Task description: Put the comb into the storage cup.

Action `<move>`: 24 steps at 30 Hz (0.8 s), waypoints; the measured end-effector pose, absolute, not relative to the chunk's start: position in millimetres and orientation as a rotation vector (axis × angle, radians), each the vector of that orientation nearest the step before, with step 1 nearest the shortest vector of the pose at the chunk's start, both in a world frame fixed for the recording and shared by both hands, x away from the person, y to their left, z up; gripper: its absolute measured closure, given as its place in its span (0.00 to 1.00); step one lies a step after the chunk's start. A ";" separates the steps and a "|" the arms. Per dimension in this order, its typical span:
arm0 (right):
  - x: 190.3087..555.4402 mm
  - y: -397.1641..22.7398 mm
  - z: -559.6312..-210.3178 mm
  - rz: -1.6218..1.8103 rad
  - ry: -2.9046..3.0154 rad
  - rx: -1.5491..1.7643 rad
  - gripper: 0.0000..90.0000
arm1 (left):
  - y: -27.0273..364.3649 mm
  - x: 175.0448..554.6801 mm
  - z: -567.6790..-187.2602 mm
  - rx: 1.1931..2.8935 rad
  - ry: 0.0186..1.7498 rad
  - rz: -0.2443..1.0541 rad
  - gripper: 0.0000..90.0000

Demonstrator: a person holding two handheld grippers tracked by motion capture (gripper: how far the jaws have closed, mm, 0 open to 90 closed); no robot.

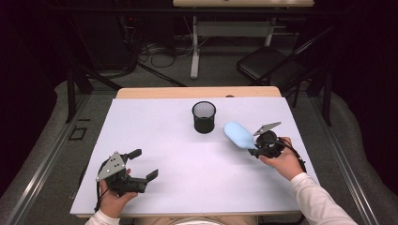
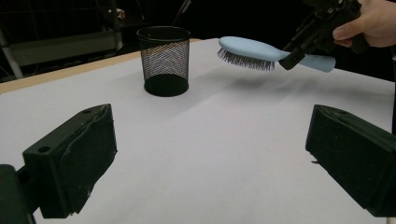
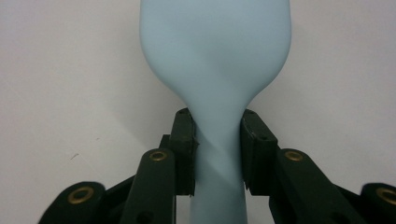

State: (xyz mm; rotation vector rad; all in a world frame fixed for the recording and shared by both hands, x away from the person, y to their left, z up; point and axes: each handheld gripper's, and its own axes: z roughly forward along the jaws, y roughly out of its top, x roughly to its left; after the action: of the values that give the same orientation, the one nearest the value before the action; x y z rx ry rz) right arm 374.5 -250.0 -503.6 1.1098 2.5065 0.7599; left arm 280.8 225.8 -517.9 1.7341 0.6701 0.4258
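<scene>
Dim room behind, with a dark folding chair [image 1: 265, 63] and desk legs beyond a white-topped table [image 1: 155, 136] edged in pale wood.

From the high view: black wire-mesh cup [image 1: 204, 116] standing upright near the far middle of the table. Right of it, pale blue plastic hairbrush [image 1: 238, 134], head toward the cup, handle running back into the right gripper [image 1: 261, 146] under its grey three-cornered plate. Left gripper [image 1: 146, 165] low at the near left, held over bare tabletop, fingers spread with nothing between, well apart from brush and cup.

From the left gripper view: two black pads [image 2: 74, 163] rising wide apart at either edge, released, bare white surface between. Beyond the fingertips, mesh cup [image 2: 164, 60] ahead and left. Brush [image 2: 261, 51] seen from the side, bristles pointing down, lifted clear of the table with a soft shadow beneath, a detail not plain from above. Handle end poking out past the right gripper [image 2: 293, 55].

From the right gripper view: both black fingers [image 3: 185, 149] clenched on the narrow neck of the brush [image 3: 215, 56], one pad on each side, smooth back of the head widening just beyond the fingertips, white table behind.
</scene>
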 end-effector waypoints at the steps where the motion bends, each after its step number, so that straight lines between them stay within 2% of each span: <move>1: 373.9 -249.6 -502.7 0.763 2.502 1.108 0.77 | 225.8 280.8 -518.0 1.734 0.670 0.425 0.02; 24: 362.3 -248.5 -479.5 0.863 2.441 1.103 0.77 | 224.9 281.1 -518.4 1.730 0.673 0.420 0.02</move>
State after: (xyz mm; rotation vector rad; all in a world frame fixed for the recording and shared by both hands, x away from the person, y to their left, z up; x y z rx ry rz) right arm 362.3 -248.5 -479.5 1.1031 2.4405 0.8631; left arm 281.1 224.9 -518.4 1.7298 0.6732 0.4205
